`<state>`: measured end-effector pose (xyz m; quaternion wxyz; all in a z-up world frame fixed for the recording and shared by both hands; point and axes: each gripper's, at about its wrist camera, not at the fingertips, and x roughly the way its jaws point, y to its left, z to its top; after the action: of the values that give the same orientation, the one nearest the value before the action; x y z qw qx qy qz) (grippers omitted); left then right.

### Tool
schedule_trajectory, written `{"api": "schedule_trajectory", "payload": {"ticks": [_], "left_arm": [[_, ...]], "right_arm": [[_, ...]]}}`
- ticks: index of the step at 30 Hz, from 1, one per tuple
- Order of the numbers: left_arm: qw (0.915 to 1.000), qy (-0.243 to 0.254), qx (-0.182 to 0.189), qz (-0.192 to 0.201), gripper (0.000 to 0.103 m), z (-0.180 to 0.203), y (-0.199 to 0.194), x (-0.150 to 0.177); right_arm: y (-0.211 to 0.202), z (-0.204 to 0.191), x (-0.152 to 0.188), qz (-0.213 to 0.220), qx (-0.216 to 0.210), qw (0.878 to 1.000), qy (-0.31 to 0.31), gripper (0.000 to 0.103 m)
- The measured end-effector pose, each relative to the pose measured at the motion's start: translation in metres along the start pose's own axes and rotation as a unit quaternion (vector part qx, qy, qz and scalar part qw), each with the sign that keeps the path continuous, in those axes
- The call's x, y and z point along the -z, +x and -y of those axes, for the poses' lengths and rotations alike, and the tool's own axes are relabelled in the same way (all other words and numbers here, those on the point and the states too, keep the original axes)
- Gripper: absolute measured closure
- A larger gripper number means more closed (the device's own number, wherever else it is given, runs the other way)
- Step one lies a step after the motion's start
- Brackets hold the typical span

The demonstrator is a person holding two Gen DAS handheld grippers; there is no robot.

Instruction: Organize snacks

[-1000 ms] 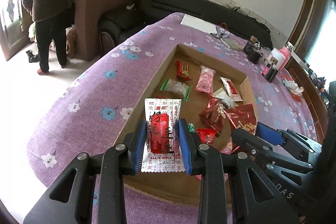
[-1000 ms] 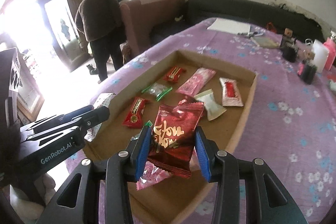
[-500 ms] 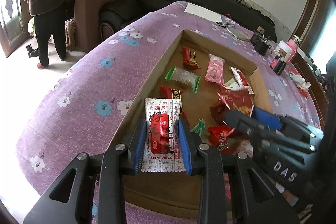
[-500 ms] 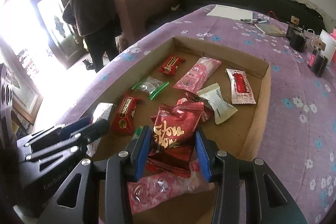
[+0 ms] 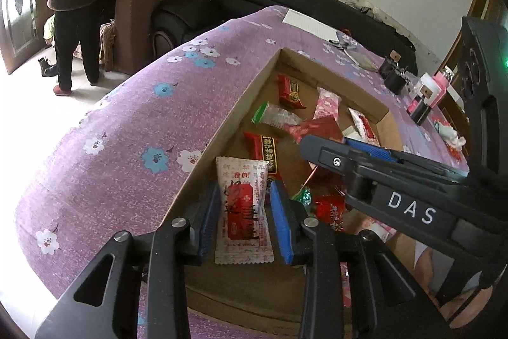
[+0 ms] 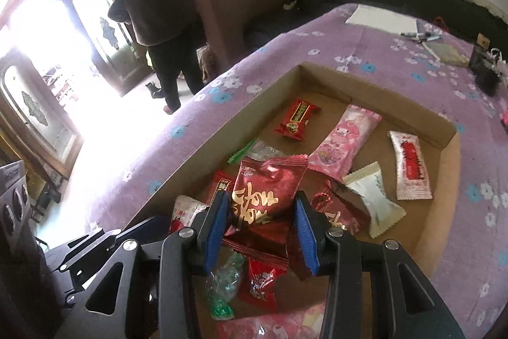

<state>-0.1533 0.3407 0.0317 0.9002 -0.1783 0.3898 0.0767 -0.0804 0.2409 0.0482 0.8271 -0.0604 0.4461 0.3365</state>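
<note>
Left gripper (image 5: 245,223) clamped the white-and-red sachet (image 5: 243,209) over the cardboard tray (image 5: 250,97), near its 7 o'clock corner. Right gripper (image 6: 261,226) pinched the dark red foil packet (image 6: 265,202); only its view showed the white pillow packet (image 6: 371,200) at 3 o'clock. Since 1.0 s ago, both grippers had moved lower over the tray.
</note>
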Motion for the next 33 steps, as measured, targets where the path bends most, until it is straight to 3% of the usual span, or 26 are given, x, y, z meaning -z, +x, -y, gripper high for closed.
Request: {"api": "schedule_trajectory", "payload": {"ticks": [3, 5, 11, 18, 21, 23, 25, 33], "left_arm": [[1.0000, -0.001, 0.007, 0.005, 0.050, 0.002, -0.003, 0.000], [0.9999, 0.003, 0.004, 0.012, 0.047, 0.005, -0.008, 0.000], [0.9995, 0.016, -0.006, 0.026, 0.047, 0.016, -0.020, 0.000], [0.9969, 0.033, -0.045, 0.057, 0.038, 0.031, -0.037, 0.003], [0.9936, 0.049, -0.069, 0.075, 0.036, 0.043, -0.046, 0.007], [0.9914, 0.056, -0.082, 0.085, 0.026, 0.050, -0.051, 0.009], [0.9886, 0.068, -0.098, 0.092, 0.024, 0.058, -0.055, 0.012], [0.9856, 0.089, -0.103, 0.100, 0.021, 0.083, -0.064, 0.022]], "right_arm": [[-0.003, 0.001, 0.000, 0.005, -0.002, 1.000, 0.000, 0.058], [-0.004, 0.001, 0.000, 0.007, -0.004, 1.000, 0.000, 0.058], [-0.021, 0.003, 0.002, 0.027, -0.007, 1.000, 0.007, 0.058], [-0.060, 0.013, 0.013, 0.071, 0.012, 0.997, 0.013, 0.049], [-0.079, 0.020, 0.026, 0.093, 0.029, 0.995, 0.020, 0.043], [-0.089, 0.025, 0.033, 0.103, 0.041, 0.993, 0.026, 0.041], [-0.099, 0.030, 0.042, 0.115, 0.049, 0.992, 0.034, 0.041], [-0.134, 0.054, 0.074, 0.151, 0.100, 0.982, 0.058, 0.036]]}}
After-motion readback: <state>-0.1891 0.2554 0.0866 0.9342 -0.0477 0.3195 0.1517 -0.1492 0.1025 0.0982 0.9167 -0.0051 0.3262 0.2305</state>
